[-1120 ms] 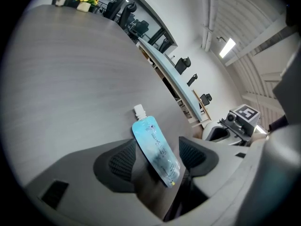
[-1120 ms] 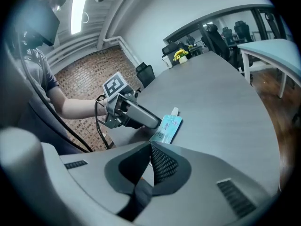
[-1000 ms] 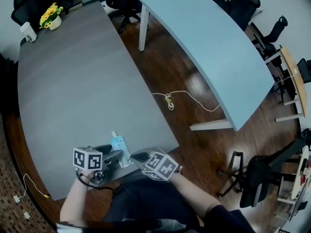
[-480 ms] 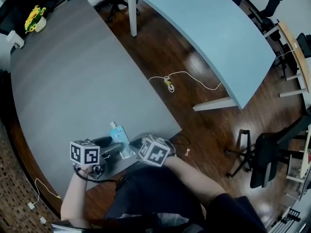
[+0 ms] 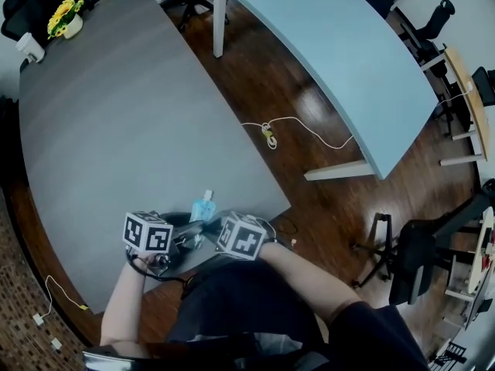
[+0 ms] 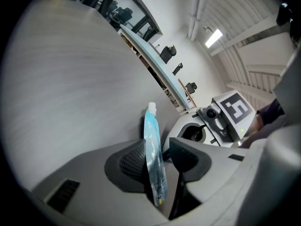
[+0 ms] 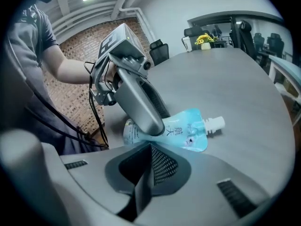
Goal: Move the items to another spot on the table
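Note:
A light-blue drink pouch [image 5: 203, 207] with a white spout lies near the front edge of the grey table [image 5: 116, 130]. My left gripper [image 5: 189, 234] is turned on its side with the pouch [image 6: 153, 159] edge-on between its jaws. The jaws are closing; the pouch rests against one pad, and a narrow gap shows at the other. In the right gripper view a left finger [image 7: 141, 102] lies over the pouch [image 7: 188, 128]. My right gripper [image 7: 151, 152] is shut and empty, just right of the pouch, and its marker cube [image 5: 240, 236] sits beside the left one.
A yellow flower pot [image 5: 63, 18] and a white object [image 5: 31, 46] stand at the table's far left corner. A light-blue table [image 5: 340, 60] stands to the right across wood floor with a white cable [image 5: 268, 136]. Office chairs [image 5: 418, 269] stand at right.
The left gripper's jaws have narrowed around the pouch, which now points its spout farther away from me. The right gripper stays shut close beside it.

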Demonstrator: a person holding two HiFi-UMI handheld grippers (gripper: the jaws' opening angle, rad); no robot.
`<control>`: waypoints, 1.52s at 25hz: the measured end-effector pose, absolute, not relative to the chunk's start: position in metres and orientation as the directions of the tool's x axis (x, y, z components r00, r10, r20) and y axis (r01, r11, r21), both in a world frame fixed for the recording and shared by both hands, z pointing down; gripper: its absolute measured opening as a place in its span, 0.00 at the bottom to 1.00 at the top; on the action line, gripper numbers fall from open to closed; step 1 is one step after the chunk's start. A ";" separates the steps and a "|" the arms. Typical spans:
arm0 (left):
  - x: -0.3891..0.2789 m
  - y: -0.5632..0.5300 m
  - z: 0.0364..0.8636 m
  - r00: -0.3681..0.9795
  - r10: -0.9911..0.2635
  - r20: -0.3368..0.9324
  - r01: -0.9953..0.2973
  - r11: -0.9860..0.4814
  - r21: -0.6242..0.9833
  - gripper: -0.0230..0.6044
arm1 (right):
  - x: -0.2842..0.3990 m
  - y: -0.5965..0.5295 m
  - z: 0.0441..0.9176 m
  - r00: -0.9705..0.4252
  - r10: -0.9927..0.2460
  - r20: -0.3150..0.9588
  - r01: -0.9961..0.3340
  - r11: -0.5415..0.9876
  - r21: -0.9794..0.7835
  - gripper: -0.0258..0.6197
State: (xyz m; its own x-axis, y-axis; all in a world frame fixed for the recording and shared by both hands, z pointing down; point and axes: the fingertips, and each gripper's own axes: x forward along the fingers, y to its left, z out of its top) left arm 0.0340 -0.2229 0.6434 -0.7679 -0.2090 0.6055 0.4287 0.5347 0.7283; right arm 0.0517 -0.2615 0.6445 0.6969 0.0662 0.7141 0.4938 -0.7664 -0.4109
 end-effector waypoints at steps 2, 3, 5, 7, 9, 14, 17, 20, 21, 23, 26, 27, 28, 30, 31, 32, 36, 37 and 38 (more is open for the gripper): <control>0.036 -0.222 0.645 -0.763 -0.233 0.602 0.424 0.522 0.740 0.29 | 0.053 -0.260 0.644 0.691 0.082 0.719 0.493 -0.780 -0.385 0.01; 0.037 -0.220 0.646 -0.759 -0.241 0.605 0.429 0.513 0.743 0.23 | 0.052 -0.259 0.644 0.688 0.089 0.720 0.492 -0.787 -0.373 0.01; 0.037 -0.218 0.648 -0.745 -0.252 0.617 0.435 0.518 0.737 0.16 | 0.052 -0.259 0.644 0.687 0.096 0.721 0.486 -0.798 -0.356 0.01; 0.037 -0.220 0.651 -0.735 -0.260 0.626 0.429 0.537 0.727 0.15 | 0.052 -0.261 0.646 0.687 0.092 0.721 0.477 -0.806 -0.351 0.01; 0.038 -0.225 0.652 -0.729 -0.269 0.629 0.416 0.557 0.719 0.14 | 0.054 -0.266 0.646 0.689 0.082 0.720 0.461 -0.817 -0.347 0.01; 0.038 -0.225 0.648 -0.739 -0.267 0.619 0.395 0.573 0.718 0.11 | 0.057 -0.267 0.642 0.698 0.144 0.701 0.449 -0.851 -0.272 0.01; 0.040 -0.213 0.647 -0.778 -0.210 0.593 0.425 0.520 0.741 0.11 | 0.053 -0.266 0.644 0.692 0.195 0.695 0.447 -0.872 -0.200 0.01; 0.044 -0.207 0.643 -0.827 -0.108 0.551 0.460 0.433 0.775 0.10 | 0.048 -0.280 0.653 0.688 0.136 0.713 0.413 -0.881 -0.230 0.09; 0.046 -0.207 0.638 -0.840 -0.071 0.537 0.465 0.416 0.782 0.10 | 0.045 -0.286 0.652 0.709 0.106 0.698 0.422 -0.856 -0.298 0.09; 0.048 -0.201 0.620 -0.867 0.014 0.498 0.460 0.404 0.790 0.10 | 0.038 -0.284 0.637 0.789 0.106 0.605 0.460 -0.755 -0.468 0.11; 0.063 -0.178 0.574 -0.900 0.166 0.403 0.434 0.410 0.802 0.10 | 0.039 -0.256 0.581 0.888 0.238 0.394 0.452 -0.611 -0.650 0.56; 0.071 -0.169 0.557 -0.910 0.215 0.354 0.414 0.416 0.810 0.10 | 0.043 -0.244 0.559 0.905 0.271 0.327 0.424 -0.593 -0.684 0.56; 0.077 -0.161 0.537 -0.921 0.253 0.295 0.380 0.430 0.819 0.10 | 0.049 -0.232 0.537 0.919 0.292 0.265 0.392 -0.591 -0.705 0.56; 0.082 -0.153 0.496 -0.942 0.292 0.165 0.294 0.479 0.827 0.10 | 0.062 -0.211 0.502 0.938 0.301 0.172 0.326 -0.603 -0.728 0.56; 0.082 -0.151 0.478 -0.947 0.301 0.111 0.259 0.511 0.820 0.10 | 0.068 -0.204 0.491 0.946 0.290 0.148 0.302 -0.613 -0.730 0.56; 0.080 -0.150 0.464 -0.949 0.309 0.070 0.236 0.542 0.807 0.10 | 0.073 -0.199 0.484 0.952 0.273 0.139 0.286 -0.627 -0.725 0.56; 0.070 -0.162 0.433 -0.948 0.318 0.010 0.215 0.617 0.757 0.10 | 0.073 -0.203 0.469 0.964 0.252 0.089 0.241 -0.673 -0.699 0.48; 0.068 -0.168 0.430 -0.949 0.314 0.012 0.217 0.628 0.747 0.10 | 0.073 -0.206 0.463 0.967 0.247 0.061 0.217 -0.676 -0.705 0.46; 0.067 -0.173 0.428 -0.950 0.312 0.019 0.224 0.636 0.739 0.10 | 0.074 -0.211 0.458 0.972 0.229 0.042 0.192 -0.684 -0.704 0.35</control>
State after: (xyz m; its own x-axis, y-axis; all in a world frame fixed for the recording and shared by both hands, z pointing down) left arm 0.0670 -0.1734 0.4284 -0.9499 0.3118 0.0194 0.2238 0.6358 0.7387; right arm 0.0742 -0.2114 0.4581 0.9724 0.2294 0.0422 0.1919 -0.6838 -0.7040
